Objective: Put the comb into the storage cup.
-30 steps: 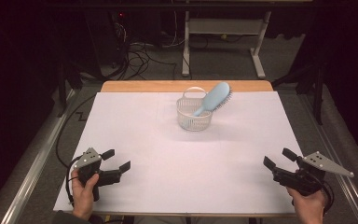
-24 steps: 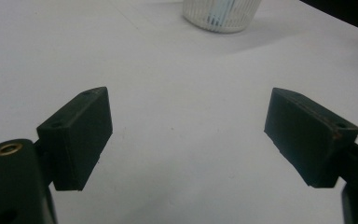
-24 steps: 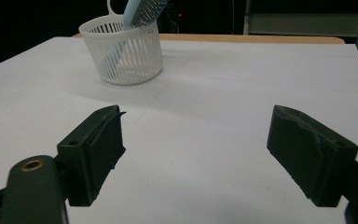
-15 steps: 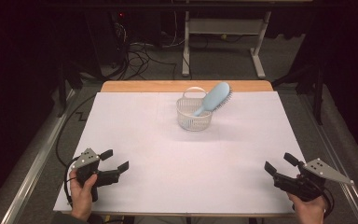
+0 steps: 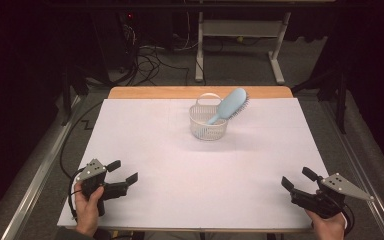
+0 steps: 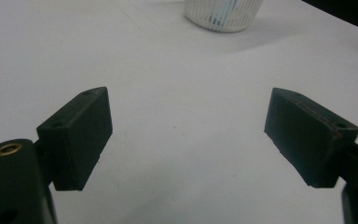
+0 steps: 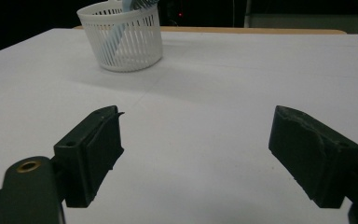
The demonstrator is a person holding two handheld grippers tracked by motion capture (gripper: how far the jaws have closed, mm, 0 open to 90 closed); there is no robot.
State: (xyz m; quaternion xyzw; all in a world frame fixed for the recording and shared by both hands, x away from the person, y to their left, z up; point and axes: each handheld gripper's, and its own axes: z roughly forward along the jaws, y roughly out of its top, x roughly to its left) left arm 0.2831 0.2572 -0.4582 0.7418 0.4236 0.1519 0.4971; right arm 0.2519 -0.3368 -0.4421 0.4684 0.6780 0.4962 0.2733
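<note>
A white slatted basket (image 5: 208,122) stands at the far middle of the white table (image 5: 155,150). A light blue hairbrush (image 5: 228,105) leans in it, handle down, head sticking out to the upper right. The basket (image 7: 121,41) also appears in the right gripper view, with the brush handle (image 7: 113,38) behind its slats, and at the top of the left gripper view as the basket (image 6: 223,13). My left gripper (image 5: 123,171) rests open at the near left corner, empty. My right gripper (image 5: 297,179) is open at the near right corner, empty. Both (image 6: 186,135) (image 7: 196,154) point toward the basket.
The table's wooden far edge (image 5: 200,92) borders a dark floor with cables (image 5: 150,60) and a white metal stand (image 5: 240,40). Metal rails (image 5: 35,180) run along both sides of the table.
My right gripper has drawn back a little toward the near edge. The left gripper has barely shifted. Basket and hairbrush are unmoved.
</note>
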